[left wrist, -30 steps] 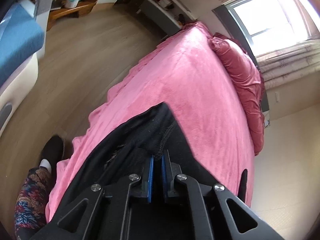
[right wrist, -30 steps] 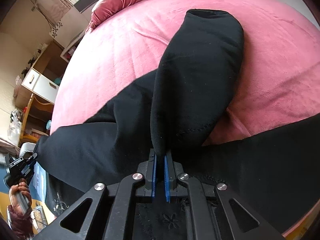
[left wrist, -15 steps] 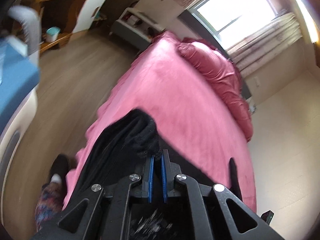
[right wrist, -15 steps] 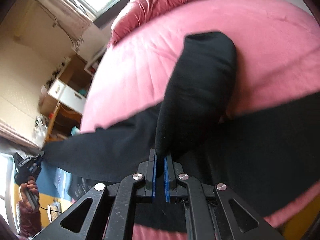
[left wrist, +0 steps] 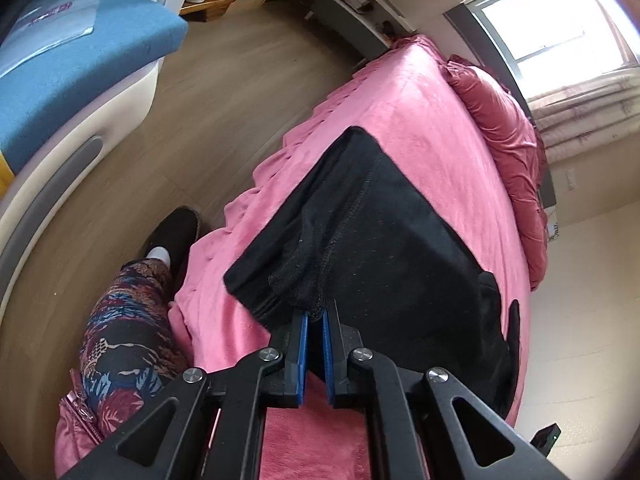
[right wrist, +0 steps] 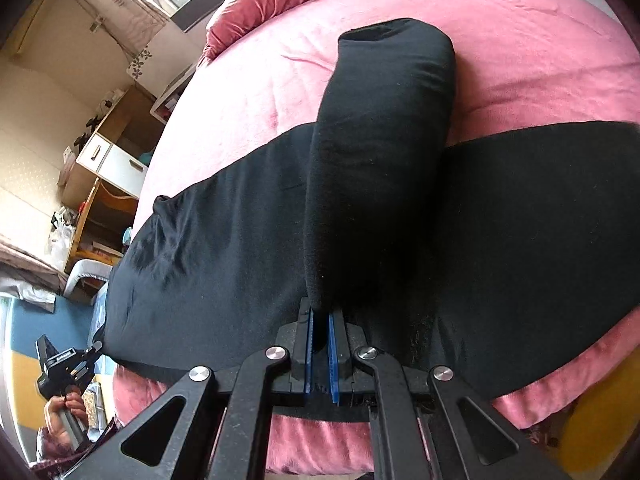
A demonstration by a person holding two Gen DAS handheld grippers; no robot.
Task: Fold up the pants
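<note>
Black pants (left wrist: 384,232) lie spread on a pink bed (left wrist: 420,108). My left gripper (left wrist: 314,316) is shut on a bunched edge of the pants near the bed's left side. In the right wrist view the pants (right wrist: 224,248) stretch across the bed (right wrist: 540,32), and one leg (right wrist: 384,132) is folded up and over toward the far side. My right gripper (right wrist: 321,318) is shut on the near end of that leg. The left gripper also shows at the lower left of the right wrist view (right wrist: 94,350), held in a hand.
A dark pink duvet (left wrist: 508,140) lies along the bed's far side under a window. A wooden floor (left wrist: 224,92), a blue-topped unit (left wrist: 72,60) and the person's patterned trouser leg (left wrist: 124,328) are left of the bed. Wooden shelves and drawers (right wrist: 108,168) stand beyond.
Both grippers lowered the pants onto the bed. The cloth, lifted and bunched half a second ago, now lies flatter and more spread. Both grippers stay shut on it.
</note>
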